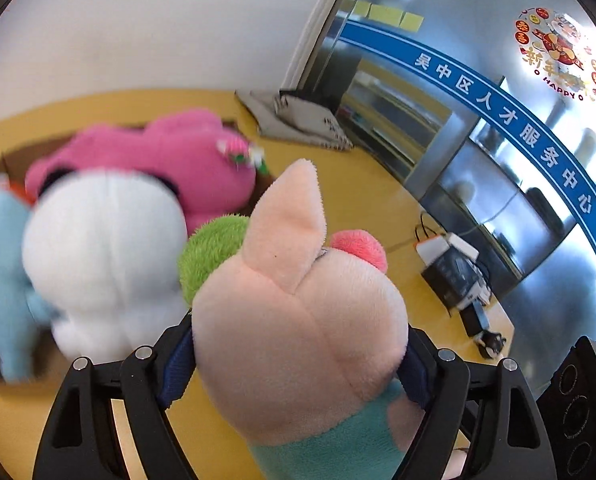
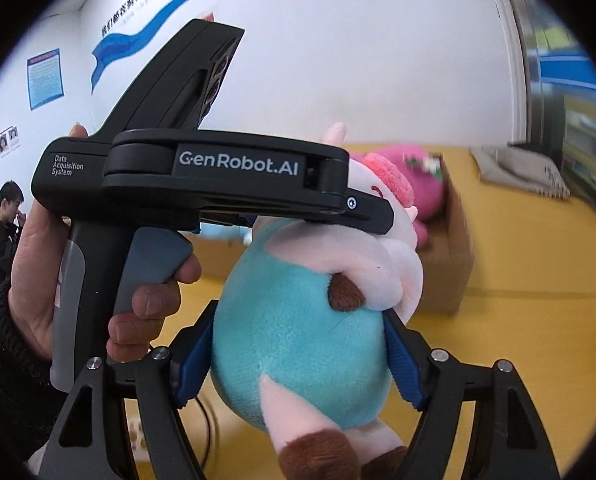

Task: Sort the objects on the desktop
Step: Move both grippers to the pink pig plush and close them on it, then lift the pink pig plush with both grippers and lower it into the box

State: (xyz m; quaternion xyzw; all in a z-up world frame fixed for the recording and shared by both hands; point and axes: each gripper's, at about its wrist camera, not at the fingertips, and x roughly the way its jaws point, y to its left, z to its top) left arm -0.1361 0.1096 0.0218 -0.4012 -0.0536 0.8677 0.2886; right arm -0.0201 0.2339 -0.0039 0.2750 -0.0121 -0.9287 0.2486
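Left wrist view, left to right: blue plush (image 1: 0, 264), white plush (image 1: 106, 256) and pink plush (image 1: 166, 152) crowded in a cardboard box (image 1: 10, 160) on the yellow table (image 1: 361, 204); nearer, pig plush (image 1: 298, 340) clamped at the head between left gripper (image 1: 298, 364) pads. Right wrist view: hand (image 2: 42, 264) on the left gripper's handle, then right gripper (image 2: 298, 360) jaws pressed on the pig's teal belly, box (image 2: 453, 248) beyond at right.
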